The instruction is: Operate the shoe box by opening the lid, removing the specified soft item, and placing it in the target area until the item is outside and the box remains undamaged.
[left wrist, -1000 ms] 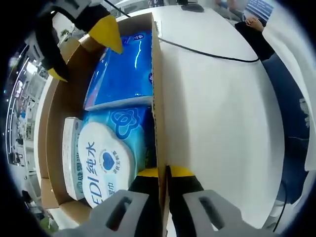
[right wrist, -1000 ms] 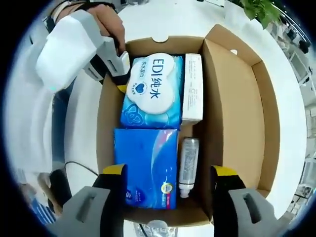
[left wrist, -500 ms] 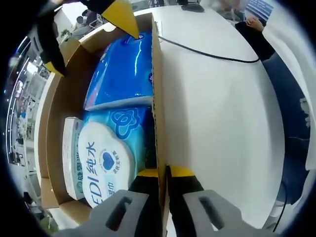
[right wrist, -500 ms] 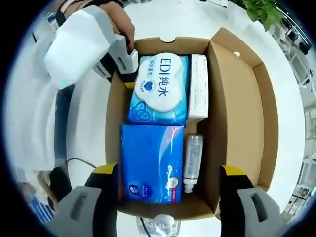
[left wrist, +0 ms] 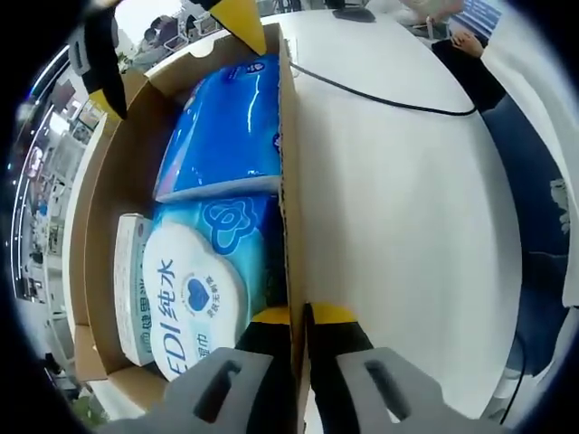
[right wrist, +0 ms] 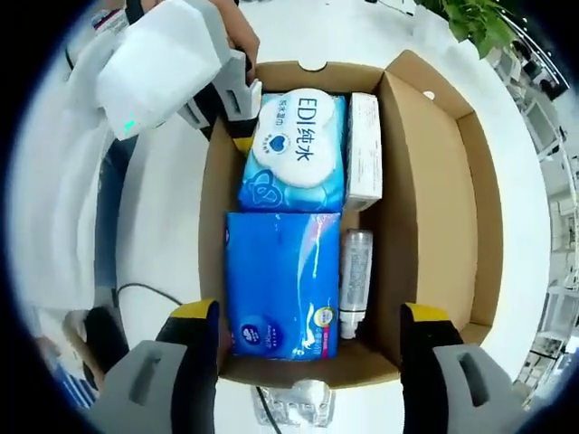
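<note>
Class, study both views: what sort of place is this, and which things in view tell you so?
Probably an office or lab workspace: a long white table with a black cable across it, a potted plant nearby, and a cardboard box of packaged goods set out for handling.

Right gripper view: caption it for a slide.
Right gripper open above the open shoe box; left gripper clamps its wall.

The left tool [left wrist: 300, 318] pinches the wall of the box [left wrist: 288, 181] on the white table [left wrist: 398, 199]. Inside lie a blue pack [left wrist: 226, 127] and wipes [left wrist: 194, 294].
</note>
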The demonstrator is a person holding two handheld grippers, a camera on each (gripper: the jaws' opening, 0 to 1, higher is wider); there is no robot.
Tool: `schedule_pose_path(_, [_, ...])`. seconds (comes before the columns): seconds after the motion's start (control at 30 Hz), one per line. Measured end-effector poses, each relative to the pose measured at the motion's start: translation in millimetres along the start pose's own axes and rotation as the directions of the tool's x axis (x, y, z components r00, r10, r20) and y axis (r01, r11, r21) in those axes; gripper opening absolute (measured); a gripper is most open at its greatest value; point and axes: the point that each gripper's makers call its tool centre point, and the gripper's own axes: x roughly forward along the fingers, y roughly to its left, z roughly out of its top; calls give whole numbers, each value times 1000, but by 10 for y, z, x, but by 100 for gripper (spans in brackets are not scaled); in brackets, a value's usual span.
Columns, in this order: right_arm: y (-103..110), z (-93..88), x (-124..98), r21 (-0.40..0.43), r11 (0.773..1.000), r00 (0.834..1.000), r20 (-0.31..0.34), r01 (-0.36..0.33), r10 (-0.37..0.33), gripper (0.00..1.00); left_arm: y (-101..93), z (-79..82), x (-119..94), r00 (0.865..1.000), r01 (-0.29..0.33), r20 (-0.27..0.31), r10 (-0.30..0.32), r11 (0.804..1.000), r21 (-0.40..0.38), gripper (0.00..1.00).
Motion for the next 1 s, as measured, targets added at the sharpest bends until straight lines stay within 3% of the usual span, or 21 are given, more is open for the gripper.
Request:
schedule_pose_path(0.3, [58,-21,-28,-33,999,1000,-4,-2,2,82,1,7,0,1000,4,0,-4,1000,-3,1])
schedule_pose_path(0.47, [72,-26,17,-34,999,1000,-2,4,-4,75,-4,5,2,1000,3,-2,-3,1000,-1,1])
schedule_pose_path(1.0, [160,3,216,-30,999,999,17,-33,34,72,-22,9,0,1000,9,-4,-9,1000,6,1])
